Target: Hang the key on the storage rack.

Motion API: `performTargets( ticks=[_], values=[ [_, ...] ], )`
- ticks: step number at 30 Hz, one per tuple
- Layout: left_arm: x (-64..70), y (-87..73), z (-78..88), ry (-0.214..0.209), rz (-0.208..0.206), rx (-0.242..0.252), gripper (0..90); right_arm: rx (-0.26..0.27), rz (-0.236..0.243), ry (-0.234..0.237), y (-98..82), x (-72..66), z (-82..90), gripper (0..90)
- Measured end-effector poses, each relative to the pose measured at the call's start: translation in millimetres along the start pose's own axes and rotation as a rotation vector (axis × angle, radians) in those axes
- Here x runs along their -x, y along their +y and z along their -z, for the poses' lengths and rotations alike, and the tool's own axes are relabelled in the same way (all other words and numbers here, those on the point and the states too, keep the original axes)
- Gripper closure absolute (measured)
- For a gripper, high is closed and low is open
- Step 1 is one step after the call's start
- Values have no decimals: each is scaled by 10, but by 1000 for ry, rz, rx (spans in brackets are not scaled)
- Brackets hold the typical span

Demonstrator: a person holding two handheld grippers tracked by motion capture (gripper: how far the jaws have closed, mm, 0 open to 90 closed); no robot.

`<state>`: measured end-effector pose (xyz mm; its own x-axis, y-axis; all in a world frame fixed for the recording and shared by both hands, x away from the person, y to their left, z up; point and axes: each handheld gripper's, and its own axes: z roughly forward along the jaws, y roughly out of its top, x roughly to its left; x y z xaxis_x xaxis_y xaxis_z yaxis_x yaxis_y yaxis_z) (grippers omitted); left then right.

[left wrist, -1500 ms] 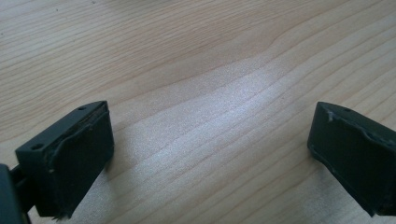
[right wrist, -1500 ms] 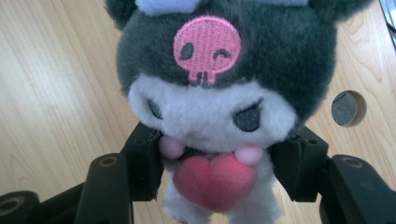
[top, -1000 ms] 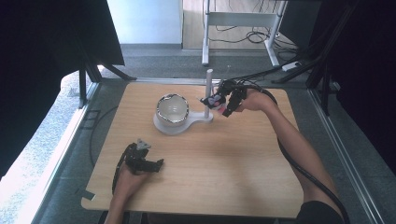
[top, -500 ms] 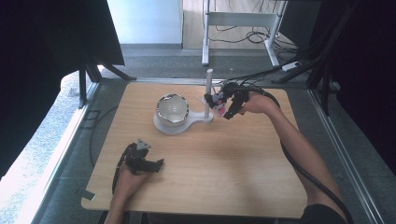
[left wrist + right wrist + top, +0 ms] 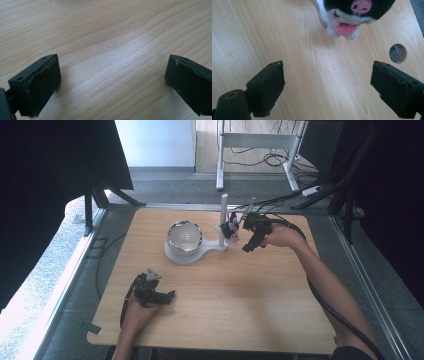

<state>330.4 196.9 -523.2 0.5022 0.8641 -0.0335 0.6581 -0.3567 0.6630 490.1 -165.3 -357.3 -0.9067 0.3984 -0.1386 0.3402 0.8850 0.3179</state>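
Nearest me, the left gripper [image 5: 167,296] is lying low at the front-left of the wooden table [image 5: 225,320], its jaws standing wide apart with bare grain between them; it is taking no part, as I judge it. Farther back, the right gripper [image 5: 239,239] is hovering with its jaws spread wide and gripping nothing, just beside a small black-and-white plush toy [image 5: 231,227]. The right gripper view is showing the toy's pink snout and tongue [image 5: 344,28] above the open jaws, apart from them. The toy is hanging on, or leaning against, the white stand [image 5: 220,245] by its upright post [image 5: 224,215]; which, I cannot tell. The metal bowl [image 5: 184,236] is sitting on the stand's round base. Judging by this, the grab is not yet made; closing on the toy and lifting it are left
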Motion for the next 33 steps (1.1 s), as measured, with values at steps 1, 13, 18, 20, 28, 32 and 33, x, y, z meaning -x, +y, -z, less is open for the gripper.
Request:
performTargets(
  ticks=[1, 13, 18, 20, 28, 32, 33],
  values=[
    [0, 0, 0, 0, 0, 0, 3, 2, -4, -2, -16, -11, 8, 108],
    [0, 0, 0, 0, 0, 0, 4, 7, 14, -12, -195, -128, 117, 58],
    [0, 0, 0, 0, 1, 0, 3, 12, 9, -16, -263, -159, 139, 52],
    [0, 0, 0, 0, 1, 0, 3, 19, 4, -19, -325, -181, 152, 50],
    [1, -1, 0, 2, -1, 0, 4, 35, -14, -26, -554, -241, 156, 42],
    [1, -1, -1, 1, 0, 1, 4, 38, -25, -27, -673, -283, 159, 42],
    [1, -1, -1, 1, 0, 1, 4, 39, -28, -28, -703, -294, 162, 43]
  ],
)
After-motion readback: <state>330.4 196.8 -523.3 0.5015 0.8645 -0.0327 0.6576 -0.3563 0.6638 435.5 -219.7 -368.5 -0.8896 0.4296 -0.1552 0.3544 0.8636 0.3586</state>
